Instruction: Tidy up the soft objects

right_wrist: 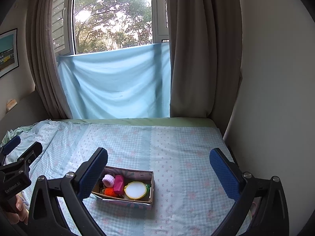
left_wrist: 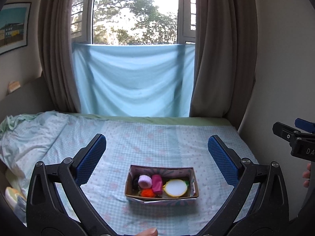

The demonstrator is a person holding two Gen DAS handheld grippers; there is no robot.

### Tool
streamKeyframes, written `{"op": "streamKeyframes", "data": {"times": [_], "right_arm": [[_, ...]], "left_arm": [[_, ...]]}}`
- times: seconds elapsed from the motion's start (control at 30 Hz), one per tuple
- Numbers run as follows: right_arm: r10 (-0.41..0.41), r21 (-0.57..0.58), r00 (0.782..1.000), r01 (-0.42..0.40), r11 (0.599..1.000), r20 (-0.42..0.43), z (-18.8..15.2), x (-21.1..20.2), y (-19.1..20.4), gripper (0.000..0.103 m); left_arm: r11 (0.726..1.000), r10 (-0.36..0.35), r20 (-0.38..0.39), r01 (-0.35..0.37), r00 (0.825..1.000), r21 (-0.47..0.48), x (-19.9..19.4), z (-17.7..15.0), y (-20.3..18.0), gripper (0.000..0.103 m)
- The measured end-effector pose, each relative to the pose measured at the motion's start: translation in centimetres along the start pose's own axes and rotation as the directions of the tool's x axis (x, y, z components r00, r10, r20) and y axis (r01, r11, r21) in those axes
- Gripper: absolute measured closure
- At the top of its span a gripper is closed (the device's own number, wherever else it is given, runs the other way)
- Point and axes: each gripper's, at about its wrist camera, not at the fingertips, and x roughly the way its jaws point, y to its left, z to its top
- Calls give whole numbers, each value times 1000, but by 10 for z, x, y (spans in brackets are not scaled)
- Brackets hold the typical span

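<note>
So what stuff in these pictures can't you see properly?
- Dark item in the box, left wrist view: tucked behind the pink knitted ring, too small to name.
- Green thing: mostly hidden by the yellow-rimmed white disc.
- Box's left end, right wrist view: covered by the right gripper's finger.
- Framed picture: cut off by the left edge.
</note>
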Motion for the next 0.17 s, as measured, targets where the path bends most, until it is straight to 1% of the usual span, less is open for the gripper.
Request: {"op": "streamKeyframes", "data": {"times": [0.17], "right_arm": [[1, -2, 1000, -1, 1000, -1, -2, -2, 3, 0]], "left_arm": [[1000, 16, 30, -16, 999, 7, -6, -2, 0, 0]]}}
